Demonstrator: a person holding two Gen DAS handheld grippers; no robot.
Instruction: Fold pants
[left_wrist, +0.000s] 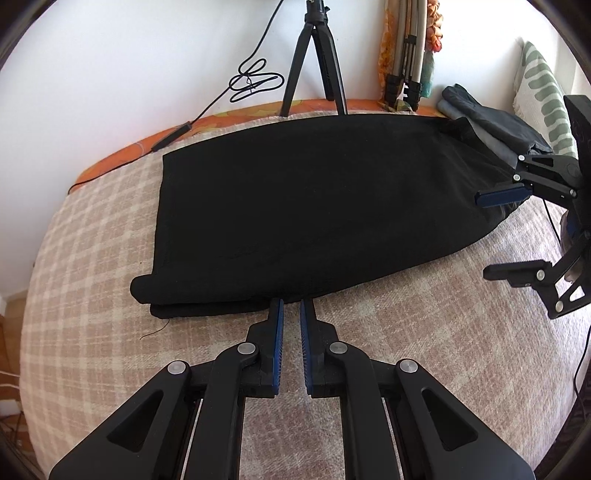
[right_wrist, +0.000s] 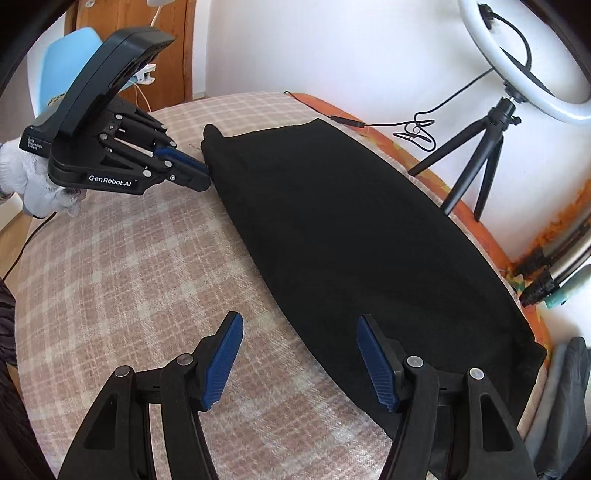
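Note:
Black pants (left_wrist: 303, 199) lie folded lengthwise on a checked beige blanket (left_wrist: 92, 258); they also show in the right wrist view (right_wrist: 351, 229). My left gripper (left_wrist: 291, 306) has its jaws nearly closed with a narrow gap, tips at the pants' near folded edge; whether cloth sits between them is hidden. It shows in the right wrist view (right_wrist: 205, 173) touching the pants' far end. My right gripper (right_wrist: 299, 325) is open and empty, straddling the pants' near edge; it shows in the left wrist view (left_wrist: 491, 236) at the pants' right end.
A black tripod (left_wrist: 317, 55) with a ring light (right_wrist: 524, 62) and a coiled cable (left_wrist: 255, 81) stand by the white wall. Folded dark clothes (left_wrist: 491, 122) and a patterned pillow (left_wrist: 543, 96) lie at the bed's right end. A blue chair (right_wrist: 70, 62) stands beyond the bed.

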